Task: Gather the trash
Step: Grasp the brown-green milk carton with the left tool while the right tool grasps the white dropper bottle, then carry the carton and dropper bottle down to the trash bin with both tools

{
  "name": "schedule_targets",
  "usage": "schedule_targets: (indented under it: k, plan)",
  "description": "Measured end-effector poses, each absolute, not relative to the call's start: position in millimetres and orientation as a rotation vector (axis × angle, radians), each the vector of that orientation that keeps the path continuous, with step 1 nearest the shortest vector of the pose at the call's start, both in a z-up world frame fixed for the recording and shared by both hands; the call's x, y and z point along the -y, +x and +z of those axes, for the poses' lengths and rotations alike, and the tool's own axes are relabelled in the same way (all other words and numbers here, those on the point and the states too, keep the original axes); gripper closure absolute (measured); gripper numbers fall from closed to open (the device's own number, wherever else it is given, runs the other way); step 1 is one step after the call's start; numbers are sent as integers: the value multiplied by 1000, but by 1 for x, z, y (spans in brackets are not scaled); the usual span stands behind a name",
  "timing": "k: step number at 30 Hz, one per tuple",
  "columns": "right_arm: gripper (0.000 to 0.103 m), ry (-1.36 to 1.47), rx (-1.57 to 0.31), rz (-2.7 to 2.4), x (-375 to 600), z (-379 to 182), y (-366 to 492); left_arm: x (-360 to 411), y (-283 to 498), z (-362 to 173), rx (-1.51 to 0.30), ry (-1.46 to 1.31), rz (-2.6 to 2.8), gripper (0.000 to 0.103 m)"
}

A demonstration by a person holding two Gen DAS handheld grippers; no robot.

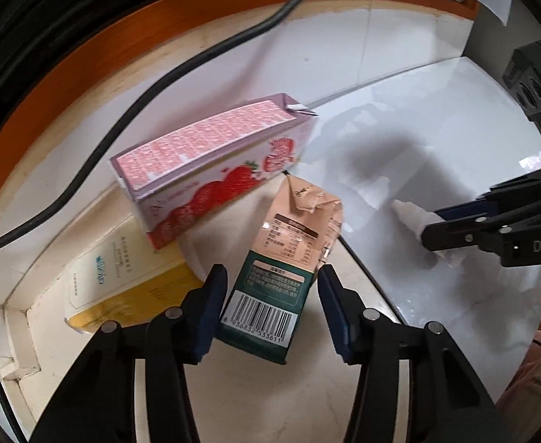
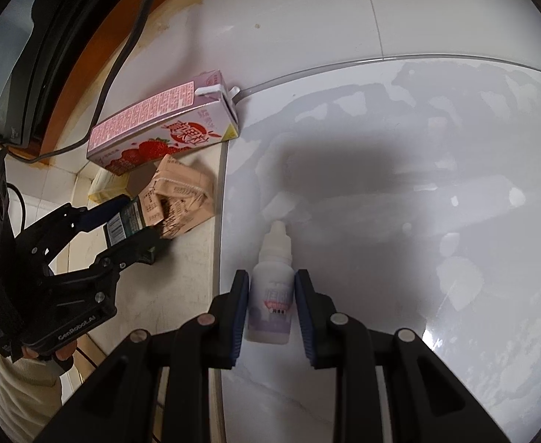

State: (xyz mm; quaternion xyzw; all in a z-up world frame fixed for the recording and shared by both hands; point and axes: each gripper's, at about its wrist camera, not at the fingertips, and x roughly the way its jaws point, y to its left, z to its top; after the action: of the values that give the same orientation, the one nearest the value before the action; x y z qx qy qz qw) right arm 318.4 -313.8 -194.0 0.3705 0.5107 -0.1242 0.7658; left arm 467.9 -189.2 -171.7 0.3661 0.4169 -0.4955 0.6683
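Both hands are at the picking step. The left gripper [image 1: 272, 304] has its jaws around the crumpled carton [image 1: 281, 269], which lies on the beige ledge [image 1: 307, 398]. In the right wrist view the pads press on the carton's green end, so it looks gripped. The right gripper [image 2: 272, 308] has its jaws narrow around the small white bottle [image 2: 272, 288] on the white table [image 2: 418, 258]; the pads touch its sides or are just beside them, and a firm hold cannot be told for sure.

The strawberry carton [image 1: 215, 162] lies just behind the crumpled one, and a yellow box [image 1: 122, 288] lies beside it; both are untouched.

The next move is probably to lift both things and carry them to a bin. No bin is in view.
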Motion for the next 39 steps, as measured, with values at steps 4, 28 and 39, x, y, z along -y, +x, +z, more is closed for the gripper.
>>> schedule_targets:
  k: [4, 28, 39]
  plan:
    - [78, 788, -1115, -262, 309, -196, 325, 195, 462, -178, -966, 851, -1127, 54]
    - [78, 687, -1111, -174, 285, -172, 308, 194, 378, -159, -956, 834, -972, 69]
    - [78, 549, -1098, -5, 270, -128, 248, 161, 279, -86, -940, 699, -804, 69]
